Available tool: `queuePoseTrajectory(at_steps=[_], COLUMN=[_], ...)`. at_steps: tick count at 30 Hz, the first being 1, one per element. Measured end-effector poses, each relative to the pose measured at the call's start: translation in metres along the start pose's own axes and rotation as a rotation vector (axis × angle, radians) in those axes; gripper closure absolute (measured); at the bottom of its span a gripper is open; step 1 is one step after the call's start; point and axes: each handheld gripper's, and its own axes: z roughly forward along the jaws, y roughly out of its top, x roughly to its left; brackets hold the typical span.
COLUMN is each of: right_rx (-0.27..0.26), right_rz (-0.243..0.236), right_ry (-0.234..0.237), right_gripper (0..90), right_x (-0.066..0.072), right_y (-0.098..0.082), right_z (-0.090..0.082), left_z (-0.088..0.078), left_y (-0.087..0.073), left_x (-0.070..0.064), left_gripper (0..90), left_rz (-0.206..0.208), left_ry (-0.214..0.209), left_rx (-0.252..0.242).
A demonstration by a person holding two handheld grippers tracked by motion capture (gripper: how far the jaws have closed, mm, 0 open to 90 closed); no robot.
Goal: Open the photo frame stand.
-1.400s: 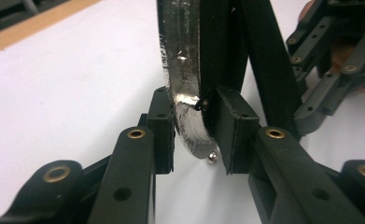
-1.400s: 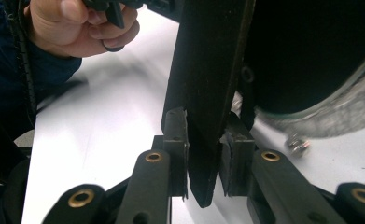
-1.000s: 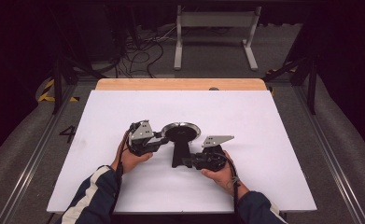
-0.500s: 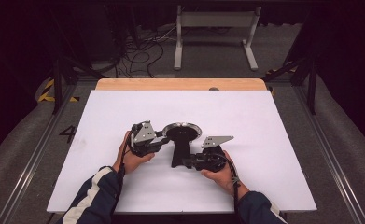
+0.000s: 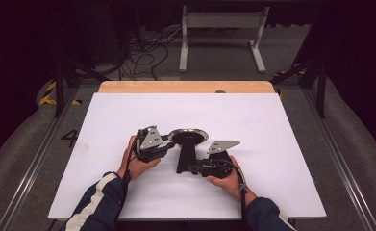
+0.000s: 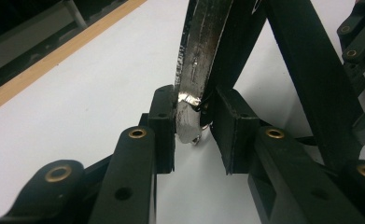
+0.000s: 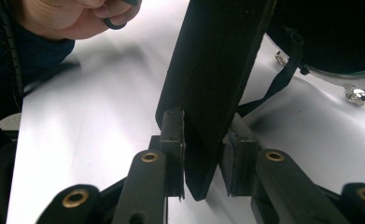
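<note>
I count one pan (image 5: 188, 137) at centre frame on the white table (image 5: 282, 144), and two grippers. My left gripper (image 5: 165, 144) pinches the pan's metal rim (image 6: 194, 74); my right gripper (image 5: 190, 168) clamps its black handle (image 7: 213, 79). Both jaws stand narrow. The pan's inside is hard to make out.

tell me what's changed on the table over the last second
Nothing has visibly moved. The left gripper is at the metal rim of the round black pan, the right gripper on its flat black handle, and both hands and the pan sit where they were on the white table. Both grippers' jaws have only eased open a touch, rim and handle still between them.
</note>
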Motion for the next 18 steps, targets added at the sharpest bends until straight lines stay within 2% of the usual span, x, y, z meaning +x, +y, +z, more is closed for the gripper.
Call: queuePoseTrajectory(at_steps=[7, 18], right_rx=[0.011, 0.026], right_rz=[-0.007, -0.028], right_ry=[-0.008, -0.046], right_gripper=[72.8, 72.4], right_x=[0.0006, 0.0012], right_y=[-0.0005, -0.0002], right_z=[0.0, -0.0008], left_z=[0.0014, 0.0052], left_y=[-0.0006, -0.0025], left_x=[-0.003, -0.0082], left_gripper=[70.2, 69.8], left_rz=[0.031, 0.044], left_ry=[0.032, 0.091], left_rx=[0.002, 0.001])
